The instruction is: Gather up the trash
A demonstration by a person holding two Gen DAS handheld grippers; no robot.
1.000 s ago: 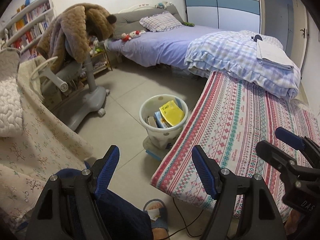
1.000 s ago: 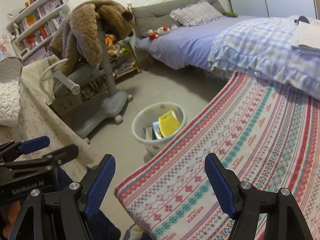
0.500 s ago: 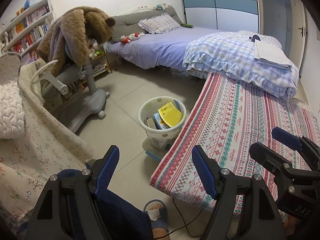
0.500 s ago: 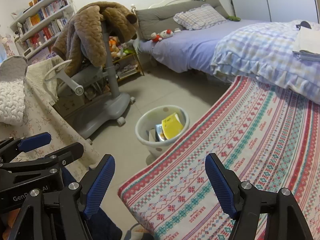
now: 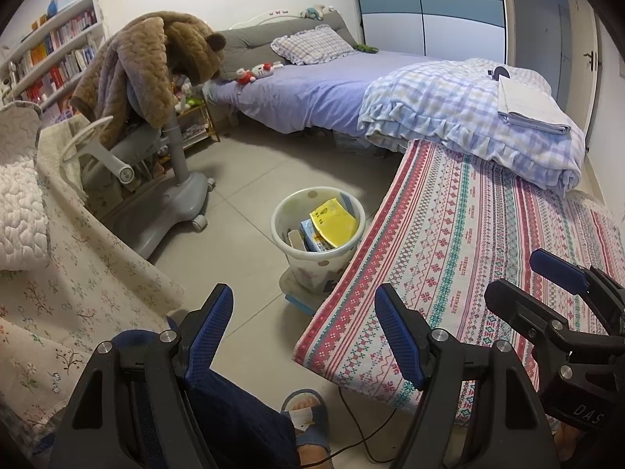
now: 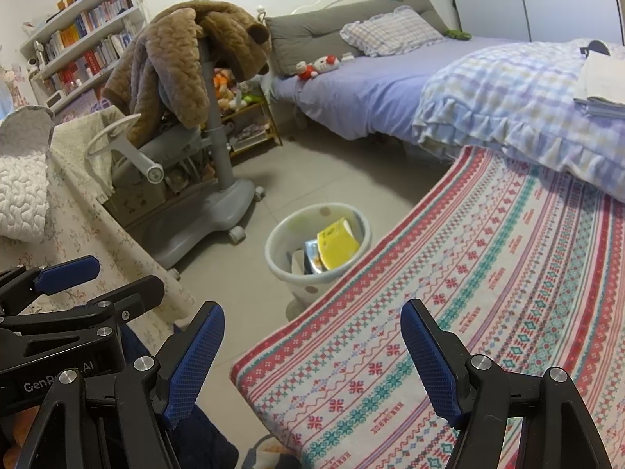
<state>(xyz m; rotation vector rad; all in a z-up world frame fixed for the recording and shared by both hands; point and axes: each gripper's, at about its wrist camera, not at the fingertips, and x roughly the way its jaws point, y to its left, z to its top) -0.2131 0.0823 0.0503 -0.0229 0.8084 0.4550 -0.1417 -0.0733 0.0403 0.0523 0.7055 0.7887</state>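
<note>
Straight ahead past the tongs there's a purple bed [image 5: 312,90] with a checked pillow [image 5: 310,43] at the head and a small red-and-white plush [image 5: 256,71] near it. A rolled plaid quilt [image 5: 461,113] sits at its foot, folded sheets [image 5: 527,107] on top. Up left, a grey chair [image 5: 156,179] has a brown fuzzy coat [image 5: 152,66] thrown over it, bookshelf [image 5: 54,58] behind. Striped patterned cloth [image 6: 488,273] runs right under the right-hand tongs, floral cloth [image 5: 58,273] off to the left.

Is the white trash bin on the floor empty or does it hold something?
Not empty: the trash bin stands upright holding a yellow package and other packets.
</note>
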